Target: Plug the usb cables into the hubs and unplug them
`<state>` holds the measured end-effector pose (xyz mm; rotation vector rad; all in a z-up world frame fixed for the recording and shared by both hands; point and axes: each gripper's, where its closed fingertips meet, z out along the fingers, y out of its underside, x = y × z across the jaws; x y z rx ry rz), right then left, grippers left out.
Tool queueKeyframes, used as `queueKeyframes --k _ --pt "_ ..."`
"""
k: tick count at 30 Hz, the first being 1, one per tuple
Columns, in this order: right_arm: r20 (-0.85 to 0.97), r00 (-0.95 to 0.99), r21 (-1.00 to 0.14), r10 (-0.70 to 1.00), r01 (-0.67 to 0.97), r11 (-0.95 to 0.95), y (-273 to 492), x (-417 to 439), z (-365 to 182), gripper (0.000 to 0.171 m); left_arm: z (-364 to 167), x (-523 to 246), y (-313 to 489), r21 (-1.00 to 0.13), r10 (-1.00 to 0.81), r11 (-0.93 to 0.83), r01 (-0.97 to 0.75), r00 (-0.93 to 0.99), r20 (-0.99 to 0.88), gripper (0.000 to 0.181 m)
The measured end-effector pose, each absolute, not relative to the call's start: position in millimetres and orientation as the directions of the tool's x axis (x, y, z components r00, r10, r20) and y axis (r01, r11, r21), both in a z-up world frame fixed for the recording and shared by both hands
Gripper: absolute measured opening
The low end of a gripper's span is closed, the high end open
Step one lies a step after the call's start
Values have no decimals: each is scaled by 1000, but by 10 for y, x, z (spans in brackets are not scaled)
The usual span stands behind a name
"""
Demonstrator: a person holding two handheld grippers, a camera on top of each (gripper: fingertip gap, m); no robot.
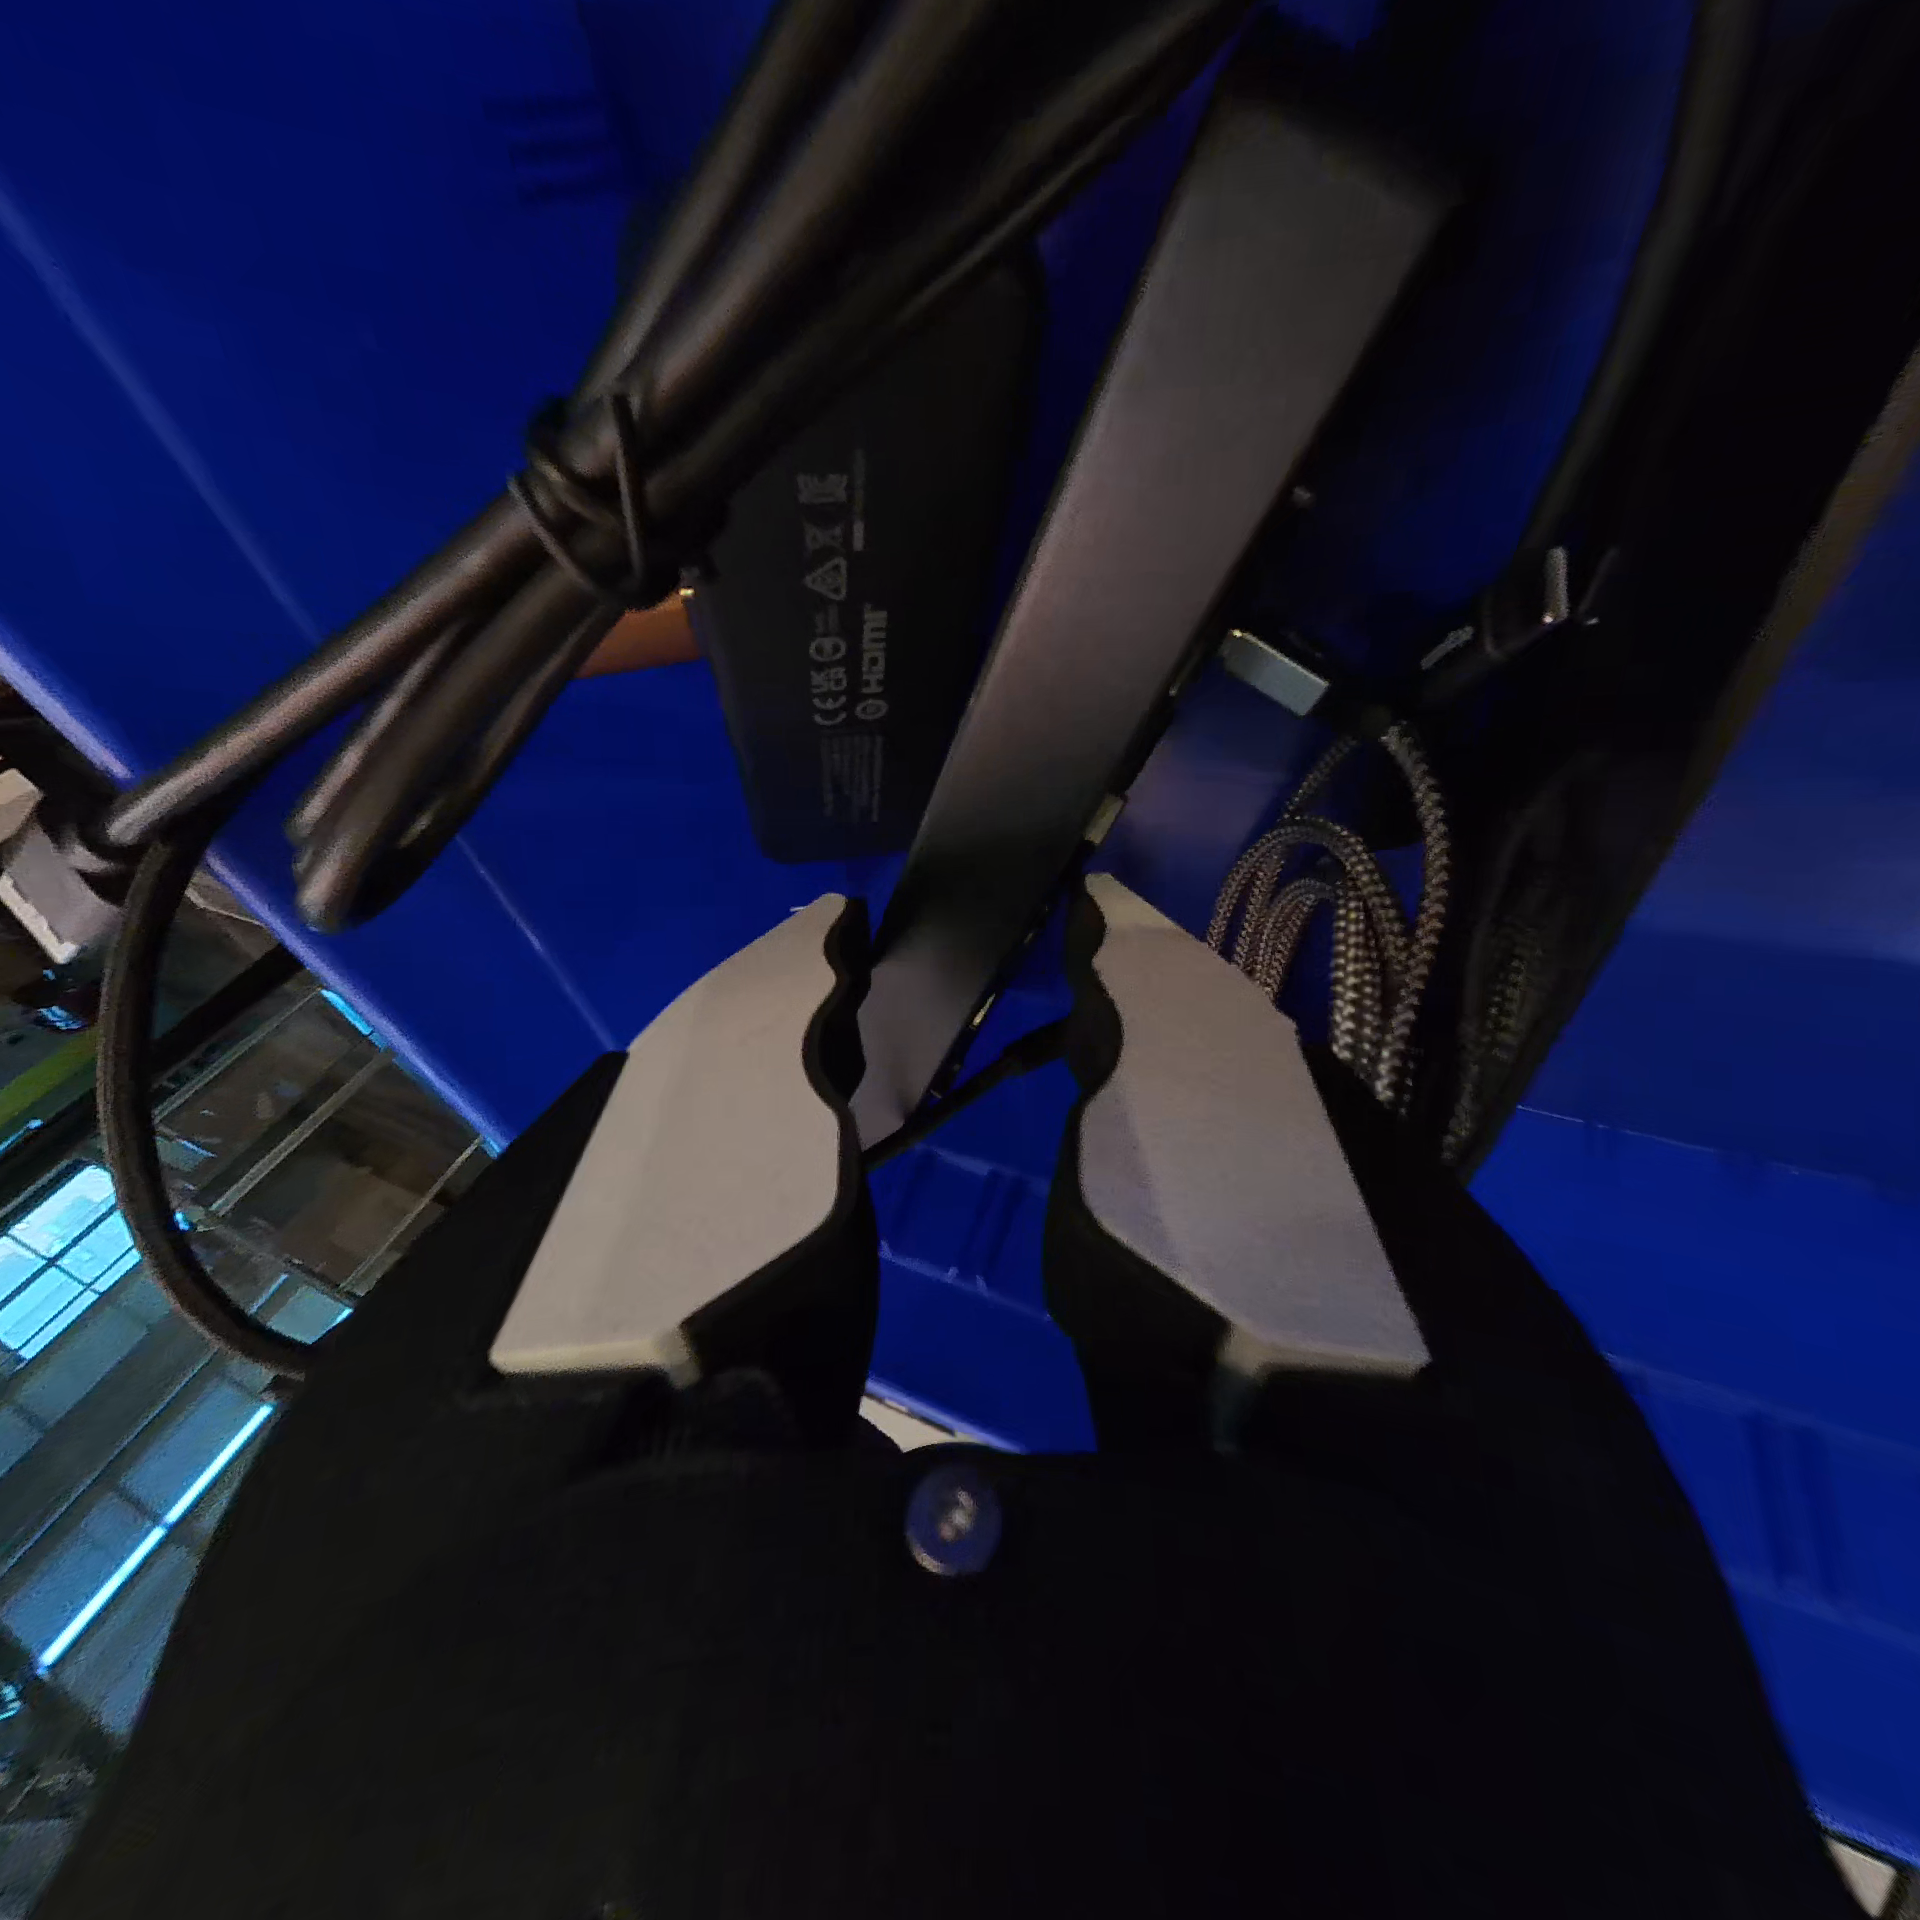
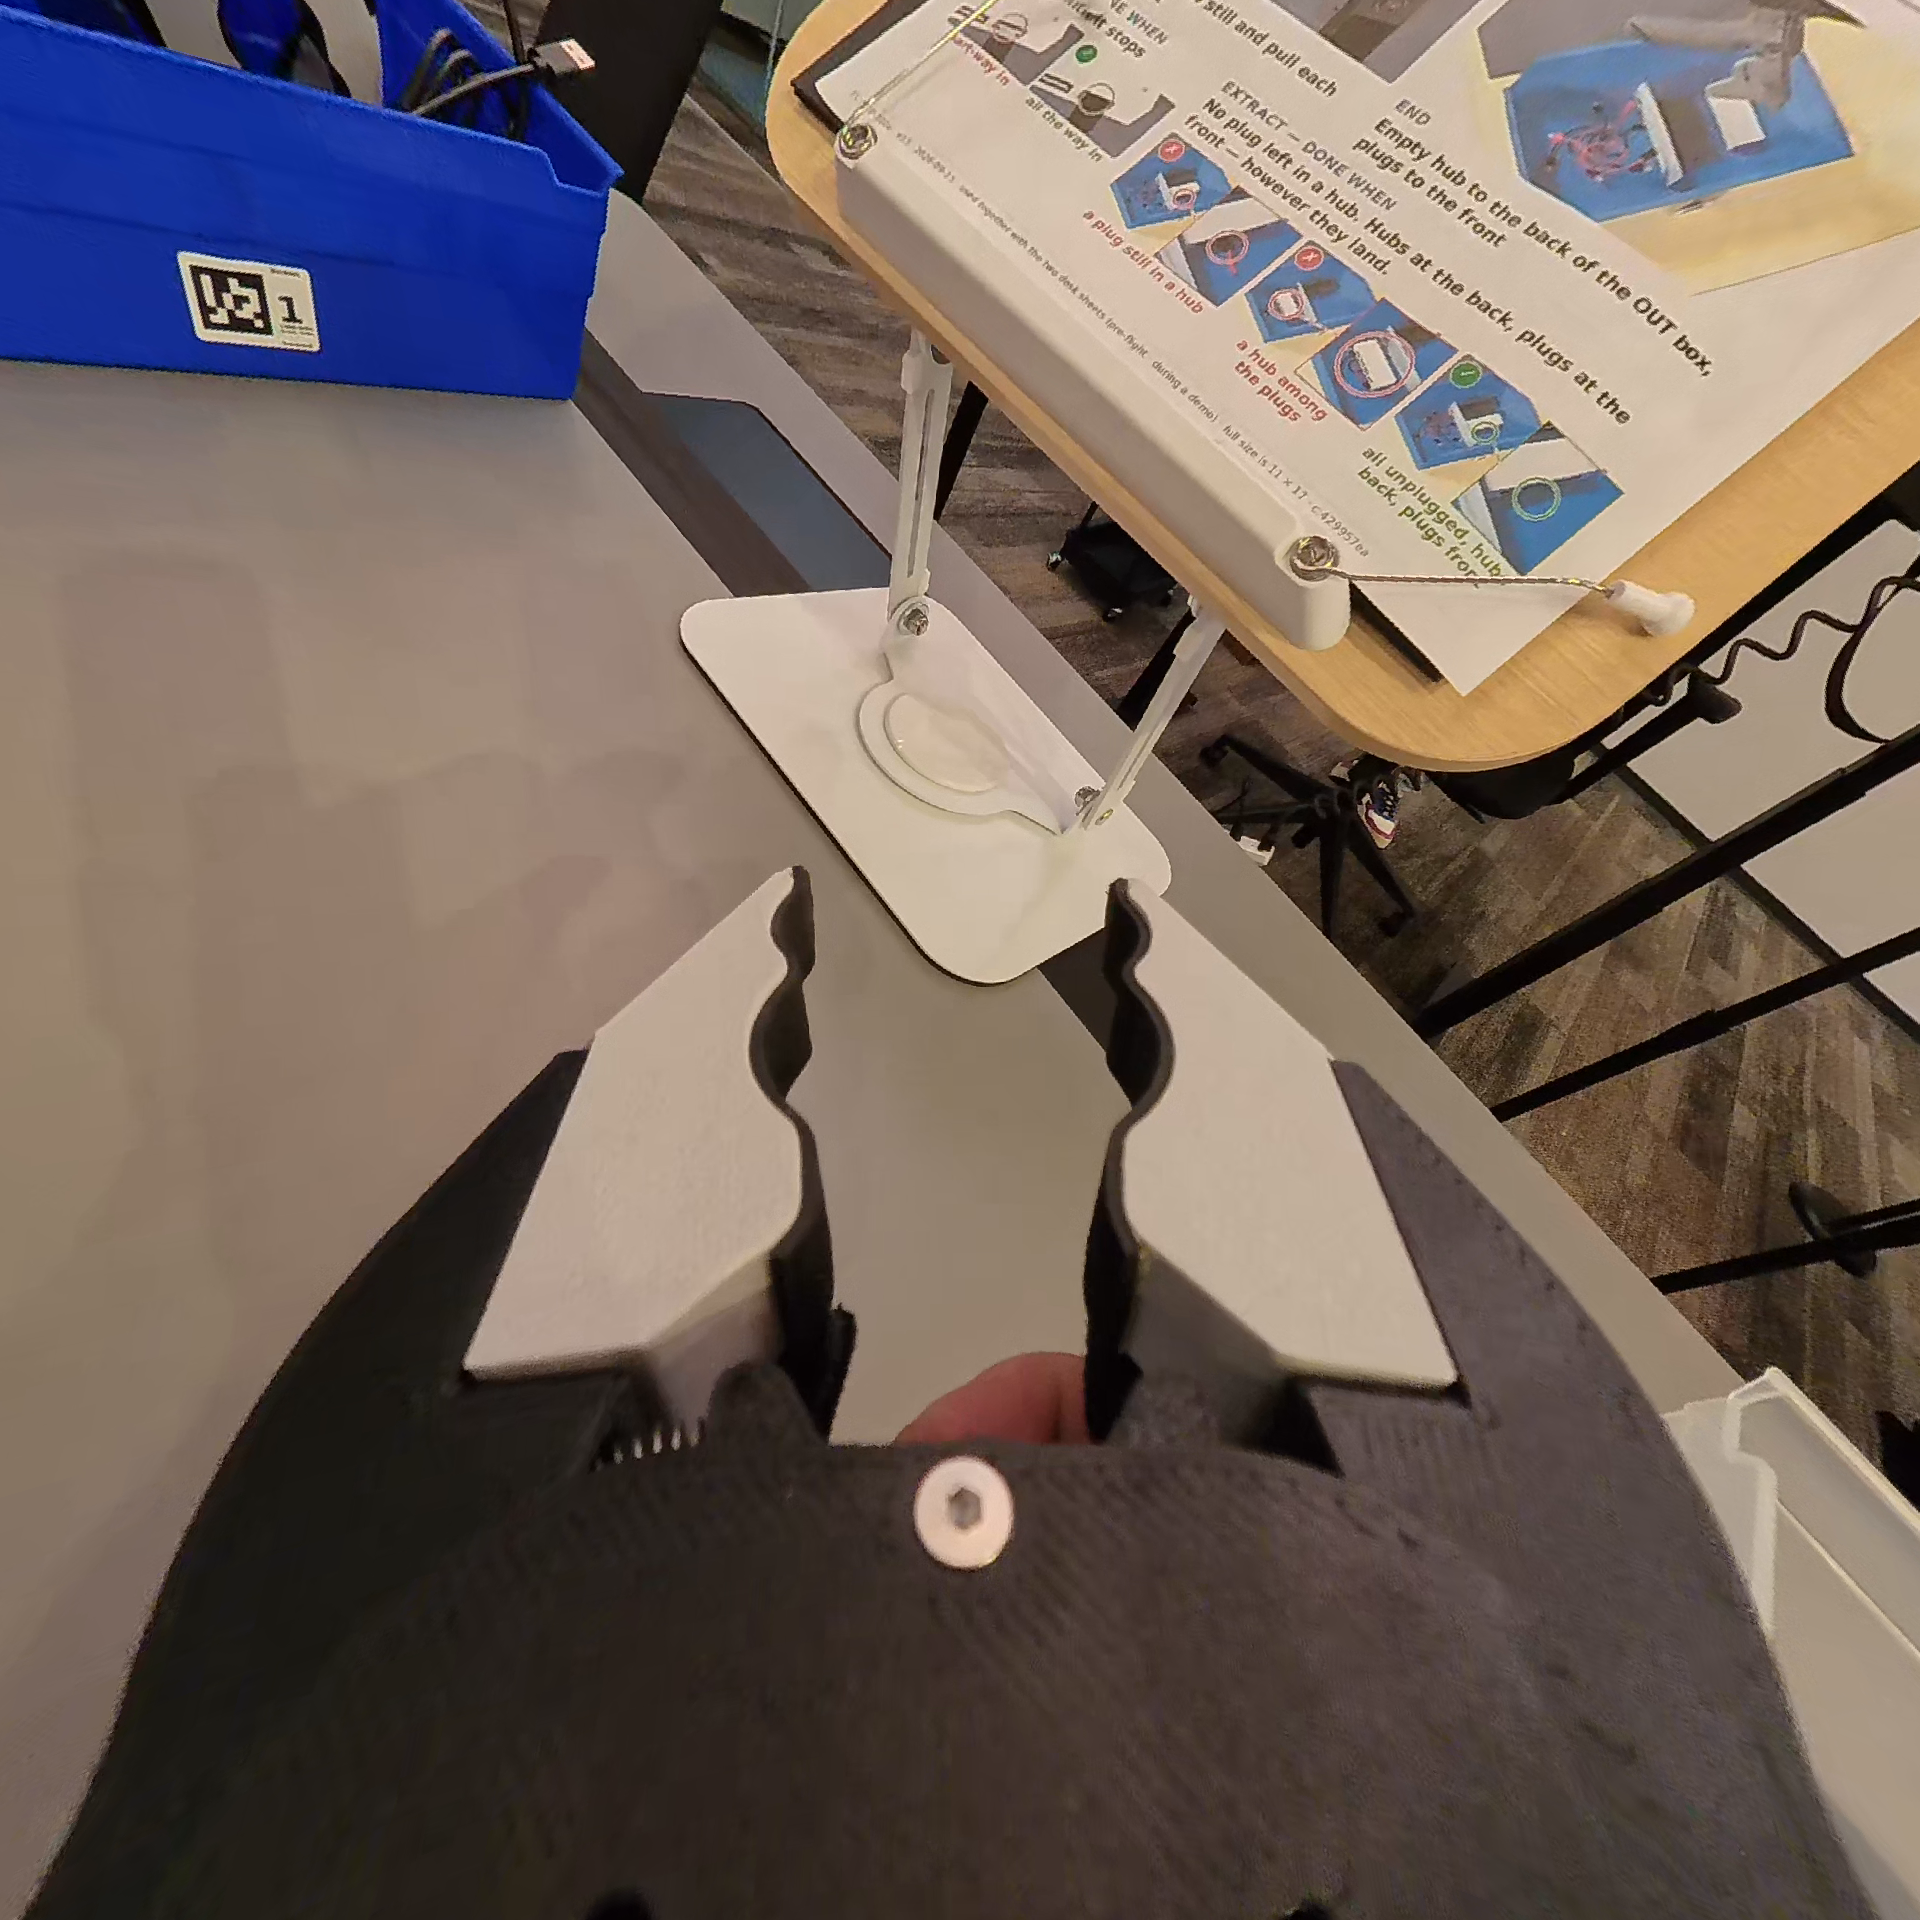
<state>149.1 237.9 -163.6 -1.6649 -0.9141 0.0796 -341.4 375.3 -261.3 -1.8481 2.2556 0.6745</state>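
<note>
Two tools, left (image 1: 966, 914) pinching hub (image 1: 1143, 499)

**Colours and patterns**

Between the pale grey, black-lined fingers (image 1: 727, 1122): a grey metallic hub (image 1: 1174, 540). Left of them, a black hub (image 1: 862, 623); right, a grey-and-black braided cable (image 1: 1340, 935). Behind, a blue bin (image 1: 312, 312). Grey tabletop (image 2: 312, 831); white stand (image 2: 935, 831).
</note>
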Motion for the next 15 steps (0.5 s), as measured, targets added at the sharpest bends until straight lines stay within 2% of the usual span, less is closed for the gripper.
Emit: queueKeyframes --k 2,10,15 --pt "407 692 -855 596 519 -19 2382 1499 -1638 54 -2575 -3419 3753 264 -882 152 -953 -251 -399 31" --pt "406 692 -855 597 519 -21 2387 1511 -1647 53 -2476 -3403 3694 261 -859 157 -952 -262 -440 30" --pt "408 688 -853 599 522 -19 2379 1493 -1651 53 -2608 -3436 3650 281 -888 162 -946 -264 -377 29"
